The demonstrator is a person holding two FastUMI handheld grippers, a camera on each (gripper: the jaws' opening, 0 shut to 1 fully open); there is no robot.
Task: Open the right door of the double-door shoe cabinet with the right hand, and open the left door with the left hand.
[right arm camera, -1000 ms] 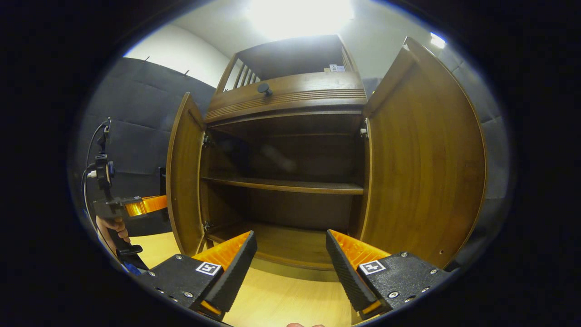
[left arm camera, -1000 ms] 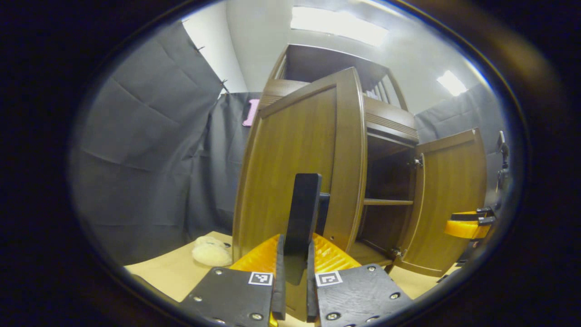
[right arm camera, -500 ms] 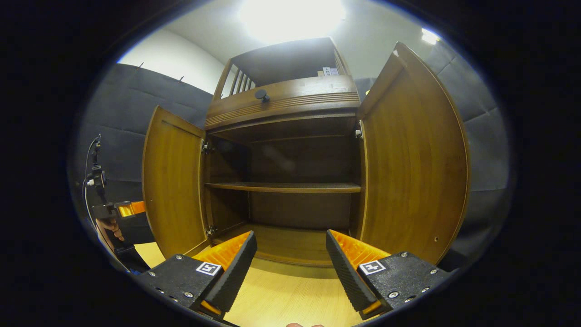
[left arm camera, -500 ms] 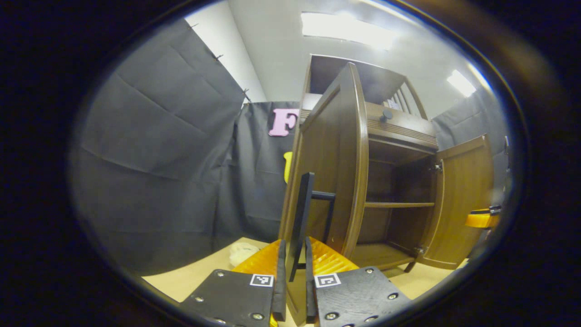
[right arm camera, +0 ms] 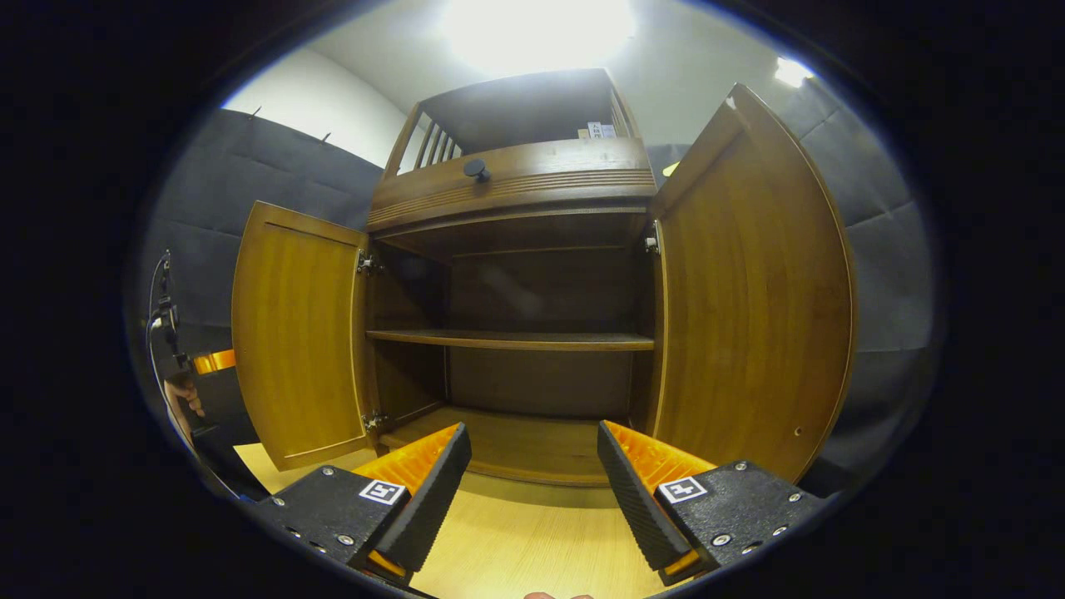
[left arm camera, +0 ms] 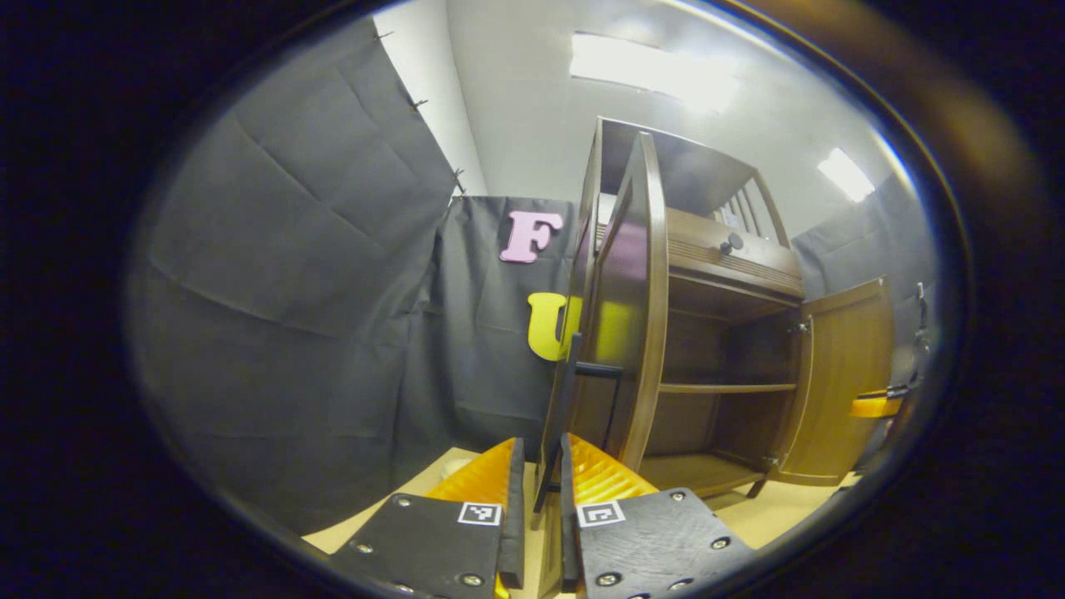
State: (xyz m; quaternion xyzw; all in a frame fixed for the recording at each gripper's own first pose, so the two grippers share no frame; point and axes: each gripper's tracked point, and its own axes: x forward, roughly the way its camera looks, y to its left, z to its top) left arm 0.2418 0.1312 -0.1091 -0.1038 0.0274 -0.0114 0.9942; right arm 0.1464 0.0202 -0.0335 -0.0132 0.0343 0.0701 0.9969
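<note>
Both doors swung wide, left gripper (left arm camera: 537,516) clamped on the left door (right arm camera: 295,345) handle (left arm camera: 559,416), right gripper (right arm camera: 532,482) spread empty before right door (right arm camera: 753,308); overpulling risks straining hinges or tipping the shoe cabinet (right arm camera: 516,187)

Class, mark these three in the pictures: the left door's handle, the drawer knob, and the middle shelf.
left door's handle (left arm camera: 567,391), left gripper view, on its upright bar.
drawer knob (right arm camera: 476,169), right gripper view, on its round head.
middle shelf (right arm camera: 516,339), right gripper view, on its front edge.
</note>
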